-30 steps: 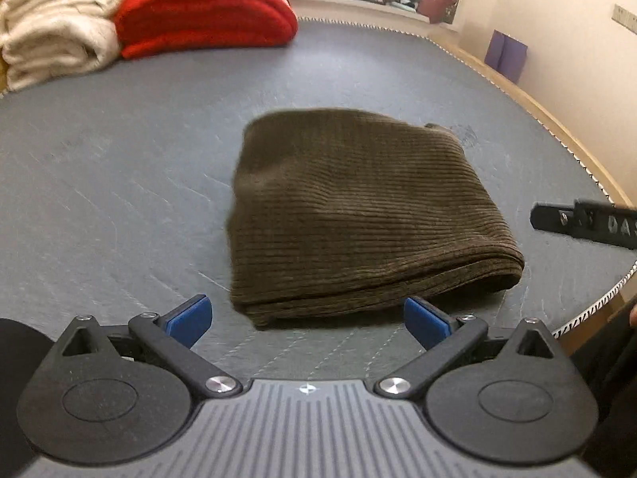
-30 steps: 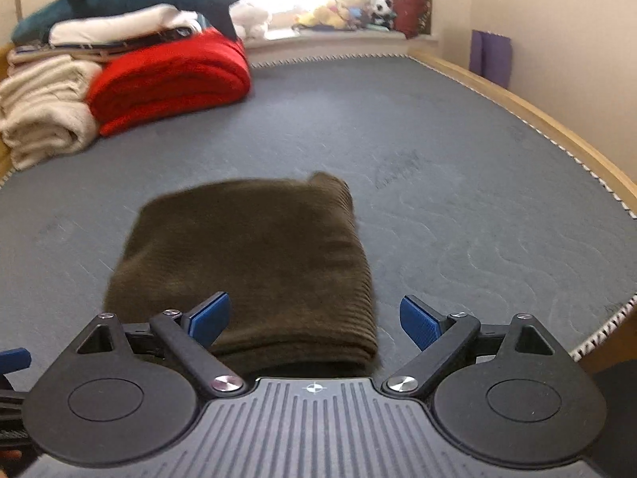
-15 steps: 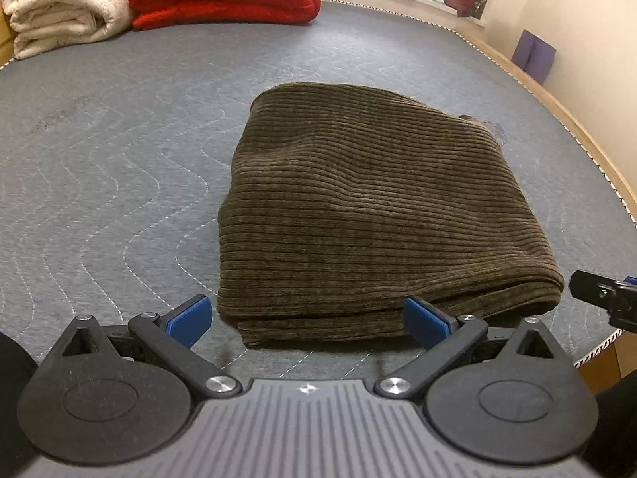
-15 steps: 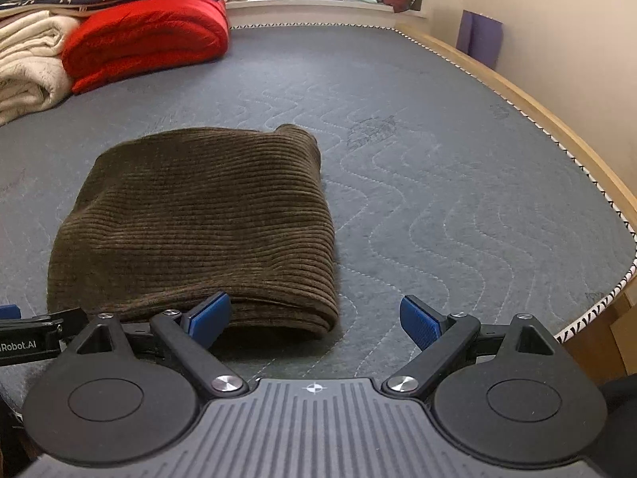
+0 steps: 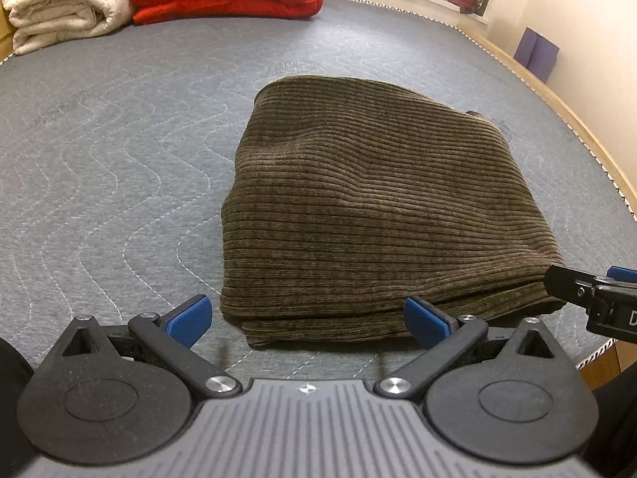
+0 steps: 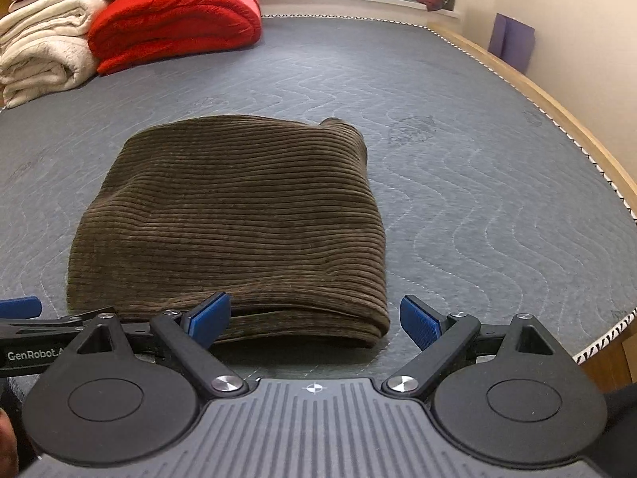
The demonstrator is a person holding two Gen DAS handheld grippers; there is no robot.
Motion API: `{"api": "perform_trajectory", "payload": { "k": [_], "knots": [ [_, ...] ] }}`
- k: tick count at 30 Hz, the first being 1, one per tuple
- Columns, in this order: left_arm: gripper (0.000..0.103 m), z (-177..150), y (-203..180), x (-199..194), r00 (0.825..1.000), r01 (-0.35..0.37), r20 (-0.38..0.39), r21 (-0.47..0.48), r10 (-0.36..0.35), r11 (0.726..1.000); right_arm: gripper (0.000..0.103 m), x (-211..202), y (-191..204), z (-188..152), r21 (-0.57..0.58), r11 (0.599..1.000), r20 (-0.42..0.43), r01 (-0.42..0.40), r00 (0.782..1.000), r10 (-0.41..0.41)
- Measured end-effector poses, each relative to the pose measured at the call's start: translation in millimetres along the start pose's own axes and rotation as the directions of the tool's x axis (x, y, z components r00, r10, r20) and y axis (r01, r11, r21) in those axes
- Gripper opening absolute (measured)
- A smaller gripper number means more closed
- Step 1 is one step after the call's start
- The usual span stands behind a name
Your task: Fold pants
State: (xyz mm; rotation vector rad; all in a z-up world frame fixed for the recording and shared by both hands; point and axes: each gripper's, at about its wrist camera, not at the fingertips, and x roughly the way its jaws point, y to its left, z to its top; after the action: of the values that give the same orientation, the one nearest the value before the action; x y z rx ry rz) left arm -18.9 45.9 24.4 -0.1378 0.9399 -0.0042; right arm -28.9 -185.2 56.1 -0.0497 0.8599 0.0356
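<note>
Folded brown corduroy pants [image 5: 370, 215] lie flat on grey quilted mattress [image 5: 119, 151] | left gripper [image 5: 306, 316] wide, empty, at near edge | right gripper [image 6: 314, 316] wide, empty, at right corner | no containers visible

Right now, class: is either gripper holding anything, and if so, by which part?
Nothing is held. The left gripper and right gripper are open at the pants' near edge.

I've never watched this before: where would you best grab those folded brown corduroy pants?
Probably the near edge of the folded corduroy pants, coming in low from the front: the stacked layers show there, just ahead of both open grippers, left gripper and right gripper.
</note>
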Motion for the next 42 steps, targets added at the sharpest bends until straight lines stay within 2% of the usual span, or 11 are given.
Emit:
{"api": "perform_trajectory", "payload": {
  "k": [42],
  "knots": [
    [0.103, -0.5, -3.0, 0.6, 1.0, 0.009, 0.0, 0.008, -0.009, 1.0, 0.093, 1.6, -1.0, -2.3, -0.003, 1.0, -0.018, 0.011, 1.0, -0.011]
  ]
}}
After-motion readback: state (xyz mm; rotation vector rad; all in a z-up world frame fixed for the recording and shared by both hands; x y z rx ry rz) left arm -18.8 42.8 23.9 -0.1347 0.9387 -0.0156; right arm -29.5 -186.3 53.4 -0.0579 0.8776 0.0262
